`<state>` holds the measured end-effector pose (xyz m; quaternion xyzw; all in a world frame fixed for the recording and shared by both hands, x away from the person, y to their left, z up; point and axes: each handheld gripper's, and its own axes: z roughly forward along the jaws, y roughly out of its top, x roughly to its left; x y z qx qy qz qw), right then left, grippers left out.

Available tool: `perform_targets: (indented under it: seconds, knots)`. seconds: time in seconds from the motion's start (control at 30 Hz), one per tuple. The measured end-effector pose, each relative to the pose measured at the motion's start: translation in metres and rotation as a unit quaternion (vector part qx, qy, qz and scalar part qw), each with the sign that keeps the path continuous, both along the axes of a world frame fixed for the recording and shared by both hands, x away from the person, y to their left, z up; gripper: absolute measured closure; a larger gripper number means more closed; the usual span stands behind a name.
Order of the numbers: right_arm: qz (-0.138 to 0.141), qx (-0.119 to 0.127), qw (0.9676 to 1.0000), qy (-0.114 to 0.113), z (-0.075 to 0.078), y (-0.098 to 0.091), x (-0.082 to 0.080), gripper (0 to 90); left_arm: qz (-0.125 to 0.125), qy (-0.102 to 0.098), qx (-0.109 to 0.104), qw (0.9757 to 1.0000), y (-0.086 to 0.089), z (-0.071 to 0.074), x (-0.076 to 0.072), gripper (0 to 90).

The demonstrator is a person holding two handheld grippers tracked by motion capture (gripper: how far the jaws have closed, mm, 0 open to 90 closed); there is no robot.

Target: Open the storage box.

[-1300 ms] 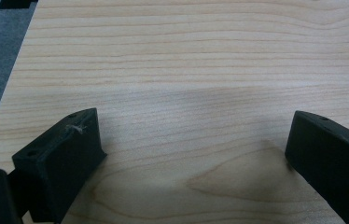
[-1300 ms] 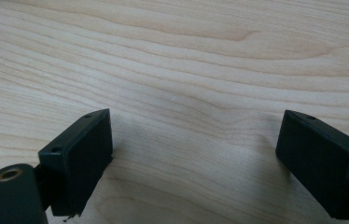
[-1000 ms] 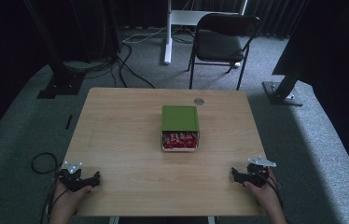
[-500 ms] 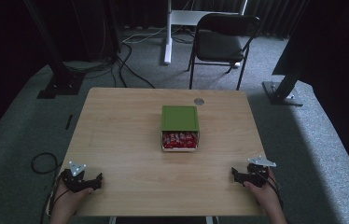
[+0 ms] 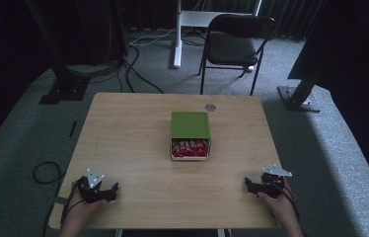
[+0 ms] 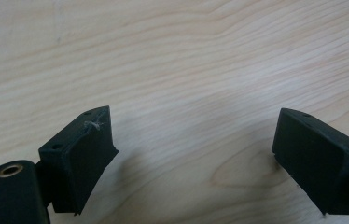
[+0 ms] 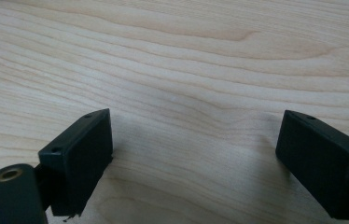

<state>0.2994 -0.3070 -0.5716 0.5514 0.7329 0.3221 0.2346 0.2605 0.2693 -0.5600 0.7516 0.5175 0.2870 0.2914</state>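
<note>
Light wood table (image 5: 133, 133), bare grain under both sets of jaws. Left gripper (image 5: 104, 190) sits at the near left corner, jaws spread wide with nothing between them; in the left gripper view (image 6: 193, 154) the gap frames plain wood, pads low over the surface. Right gripper (image 5: 251, 185) at the near right corner, same state: jaws released, wide apart, wood grain between them in the right gripper view (image 7: 196, 154). Green box (image 5: 190, 125) is well ahead of both sets of fingers, about midway between them, mid-table. Its near end is slid open, showing red packets (image 5: 190, 147) inside. Small grey disc (image 5: 210, 107) lies beyond the box. Black chair (image 5: 236, 43) stands past the table's far edge.
</note>
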Motion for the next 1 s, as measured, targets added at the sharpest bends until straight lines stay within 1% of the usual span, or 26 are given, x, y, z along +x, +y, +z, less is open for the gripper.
perform_targets:
  seconds: [0.1, 0.17, 0.27, 0.43, 0.57, 0.63, 0.7, 0.8, 0.87, 0.9, 1.0]
  knots:
    - [0.0, 0.0, 1.0, 0.0, 0.0, 0.0, 0.0, 10.4, -0.011, -0.005, 0.006, 0.9999, -0.006, 0.002, 0.001, 13.2]
    - [0.0, 0.0, 1.0, 0.0, 0.0, 0.0, 0.0, 10.4, -0.02, -0.005, 0.013, 0.9997, -0.011, 0.003, 0.002, 13.1]
    - [0.0, 0.0, 1.0, 0.0, 0.0, 0.0, 0.0, 10.4, -0.036, -0.009, 0.012, 0.9993, -0.017, 0.004, 0.003, 13.2]
    - [0.0, 0.0, 1.0, 0.0, 0.0, 0.0, 0.0, 10.4, -0.059, -0.022, 0.018, 0.9978, -0.028, 0.006, 0.004, 13.2]
    - [0.0, 0.0, 1.0, 0.0, 0.0, 0.0, 0.0, 10.3, -0.075, -0.028, 0.021, 0.9966, -0.038, 0.005, 0.005, 13.1]
    - [0.0, 0.0, 1.0, 0.0, 0.0, 0.0, 0.0, 10.3, -0.084, -0.033, 0.027, 0.9955, -0.043, 0.006, 0.005, 13.1]
    - [0.0, 0.0, 1.0, 0.0, 0.0, 0.0, 0.0, 10.4, -0.092, -0.039, 0.027, 0.9947, -0.048, 0.006, 0.006, 13.2]
    - [0.0, 0.0, 1.0, 0.0, 0.0, 0.0, 0.0, 10.3, -0.105, -0.052, 0.03, 0.9927, -0.055, 0.008, 0.007, 13.1]
    - [0.0, 0.0, 1.0, 0.0, 0.0, 0.0, 0.0, 10.3, -0.112, -0.055, 0.031, 0.9917, -0.059, 0.009, 0.008, 13.1]
    - [0.0, 0.0, 1.0, 0.0, 0.0, 0.0, 0.0, 10.3, -0.114, -0.058, 0.033, 0.9912, -0.062, 0.01, 0.008, 13.2]
    - [0.0, 0.0, 1.0, 0.0, 0.0, 0.0, 0.0, 10.4, -0.127, -0.066, 0.044, 0.9887, -0.07, 0.01, 0.009, 13.2]
